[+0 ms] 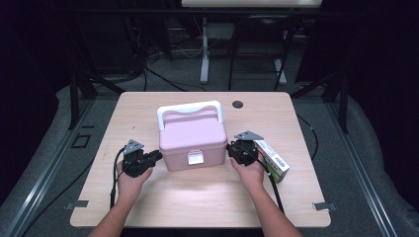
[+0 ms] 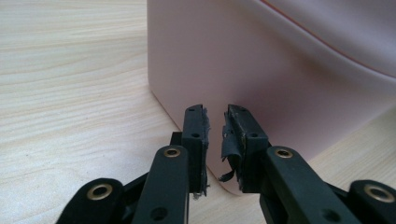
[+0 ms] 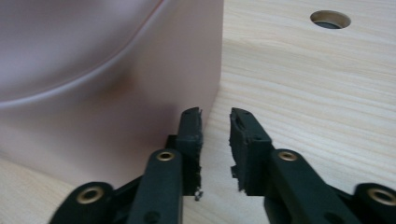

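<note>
A pink box (image 1: 193, 140) with a white carrying handle (image 1: 189, 110) and a white front latch (image 1: 195, 157) sits near the middle of the light wooden counter (image 1: 148, 197), its lid closed.

The left hand-held gripper (image 1: 157, 156) is at the box's left side wall, low down near the front corner, held by the person's left hand (image 1: 129, 181). In the left gripper view its jaws stand a narrow gap apart with nothing between them, their tips right up against the pink wall (image 2: 261, 84); worn padding peels from the fingertips (image 2: 232, 140).

The right hand-held gripper (image 1: 230, 148) is at the box's right side wall, held by the right hand (image 1: 251, 173). In the right gripper view its jaws are also slightly apart and empty, tips (image 3: 191, 126) just beside the box's corner (image 3: 140, 93).

A white and green carton (image 1: 272, 160) lies on the counter just right of the right hand-held gripper. A round cable hole (image 1: 237, 104) sits in the counter beyond the box, to its right.
</note>
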The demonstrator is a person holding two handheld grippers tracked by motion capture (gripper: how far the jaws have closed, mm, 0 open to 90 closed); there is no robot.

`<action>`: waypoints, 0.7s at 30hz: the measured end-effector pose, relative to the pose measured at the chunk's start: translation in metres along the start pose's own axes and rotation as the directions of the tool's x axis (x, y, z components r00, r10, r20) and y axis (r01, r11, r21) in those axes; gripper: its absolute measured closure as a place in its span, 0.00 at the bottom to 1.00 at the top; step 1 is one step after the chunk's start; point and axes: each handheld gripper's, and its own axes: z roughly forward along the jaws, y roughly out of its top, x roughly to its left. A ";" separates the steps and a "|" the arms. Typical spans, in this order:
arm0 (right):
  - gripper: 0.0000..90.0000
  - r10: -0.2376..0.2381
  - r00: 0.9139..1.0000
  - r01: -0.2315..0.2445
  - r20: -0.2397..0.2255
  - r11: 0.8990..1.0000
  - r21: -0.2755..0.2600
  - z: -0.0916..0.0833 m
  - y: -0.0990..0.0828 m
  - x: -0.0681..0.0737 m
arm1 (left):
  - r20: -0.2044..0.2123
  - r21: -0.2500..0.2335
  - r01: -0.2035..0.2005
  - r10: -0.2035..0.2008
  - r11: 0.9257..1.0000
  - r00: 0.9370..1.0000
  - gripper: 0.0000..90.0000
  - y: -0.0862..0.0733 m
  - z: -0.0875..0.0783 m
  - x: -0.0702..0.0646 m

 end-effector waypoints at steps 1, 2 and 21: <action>0.84 0.000 1.000 0.000 0.000 1.000 0.000 0.000 0.000 0.000 | 0.000 0.000 0.000 0.000 1.000 1.000 0.87 0.000 0.000 0.000; 0.89 -0.002 1.000 0.002 -0.008 1.000 0.002 -0.001 0.000 0.003 | 0.002 -0.001 -0.003 0.003 1.000 1.000 0.88 0.000 0.000 0.000; 1.00 -0.043 0.998 0.043 -0.038 0.999 0.005 -0.013 -0.011 0.024 | 0.018 0.023 -0.020 0.020 1.000 1.000 1.00 0.000 -0.008 0.003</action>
